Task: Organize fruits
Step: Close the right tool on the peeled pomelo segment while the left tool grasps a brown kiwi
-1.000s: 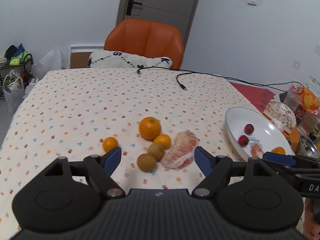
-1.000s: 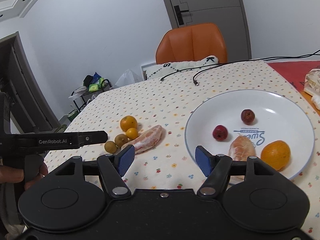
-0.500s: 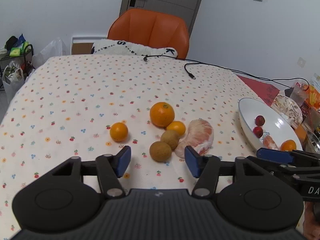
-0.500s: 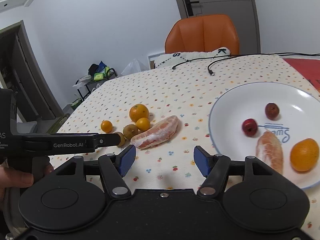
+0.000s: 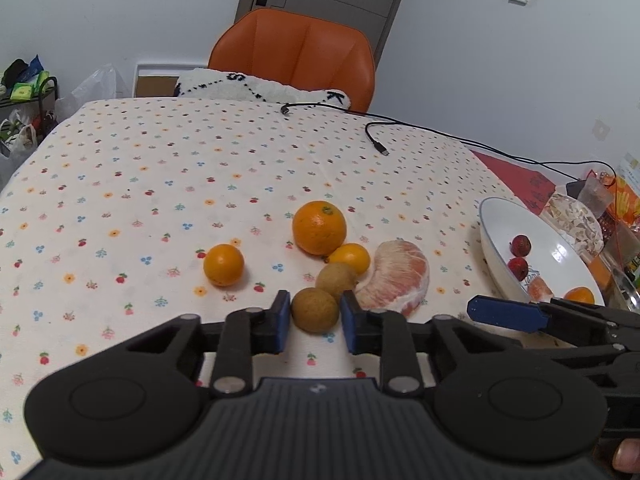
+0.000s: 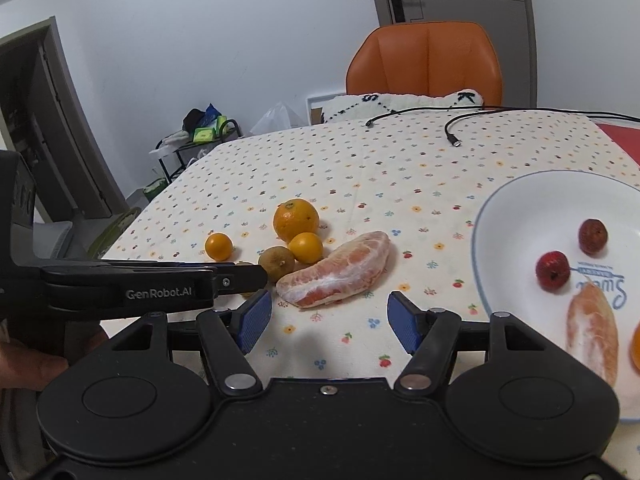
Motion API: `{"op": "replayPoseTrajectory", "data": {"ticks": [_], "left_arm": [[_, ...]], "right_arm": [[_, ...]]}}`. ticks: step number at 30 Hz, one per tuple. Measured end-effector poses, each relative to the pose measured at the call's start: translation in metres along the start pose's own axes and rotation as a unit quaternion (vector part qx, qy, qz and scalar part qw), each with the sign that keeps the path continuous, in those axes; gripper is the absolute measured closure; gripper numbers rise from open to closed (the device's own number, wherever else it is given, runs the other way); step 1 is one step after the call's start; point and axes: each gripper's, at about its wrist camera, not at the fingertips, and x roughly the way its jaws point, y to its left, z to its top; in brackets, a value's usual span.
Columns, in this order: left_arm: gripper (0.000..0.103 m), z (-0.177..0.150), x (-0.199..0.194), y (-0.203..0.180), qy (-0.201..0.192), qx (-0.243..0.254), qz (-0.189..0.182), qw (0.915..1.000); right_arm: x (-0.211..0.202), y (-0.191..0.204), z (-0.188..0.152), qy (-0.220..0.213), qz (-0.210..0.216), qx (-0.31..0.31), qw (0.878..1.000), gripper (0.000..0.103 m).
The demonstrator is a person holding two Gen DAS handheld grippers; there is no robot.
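1. Since the earlier frames the left gripper [image 5: 315, 322] has come forward and narrowed its jaws around the nearest brown fruit [image 5: 315, 310]; the pads sit just beside its flanks, and firm contact cannot be confirmed.
2. The right gripper [image 6: 329, 322] hangs spread and empty over the cloth, near the pomelo segment [image 6: 336, 276].
3. On the table: large orange [image 5: 319, 227], two small oranges, a second brown fruit [image 5: 335, 281]. The plate [image 5: 494, 232] at right holds red fruits, a segment and an orange.
4. Step in hand: grasping the brown fruit. Next: finish the squeeze, lift clear of its neighbours, carry right to the plate.
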Motion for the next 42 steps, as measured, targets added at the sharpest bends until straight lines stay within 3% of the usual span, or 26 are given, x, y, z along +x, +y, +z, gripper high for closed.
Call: {"op": "replayPoseTrajectory", "data": {"ticks": [14,21,26,30,40,42], "left_arm": [[0.078,0.003,-0.01,0.014,-0.009,-0.008,0.008,0.9999],[0.078,0.003,-0.011,0.021,-0.01,-0.015,0.014,0.9997],[0.078,0.003,-0.012,0.022,-0.011,-0.016,0.015,0.9997],[0.078,0.003,-0.012,0.023,-0.012,-0.019,0.017,0.9996],[0.078,0.003,-0.017,0.019,-0.016,-0.016,0.009,0.9997],[0.078,0.003,-0.017,0.019,-0.015,-0.017,0.008,0.9997]], "right_arm": [[0.025,0.01,0.003,0.01,-0.006,-0.02,1.0,0.038],[0.035,0.019,0.007,0.011,-0.02,-0.041,0.999,0.027],[0.041,0.023,0.007,0.009,-0.038,-0.06,0.997,0.026],[0.04,0.024,0.008,0.012,-0.05,-0.07,0.996,0.035],[0.017,0.016,-0.002,0.022,-0.02,-0.066,0.997,0.042],[0.01,0.014,-0.004,0.025,-0.015,-0.063,0.998,0.048]]}}
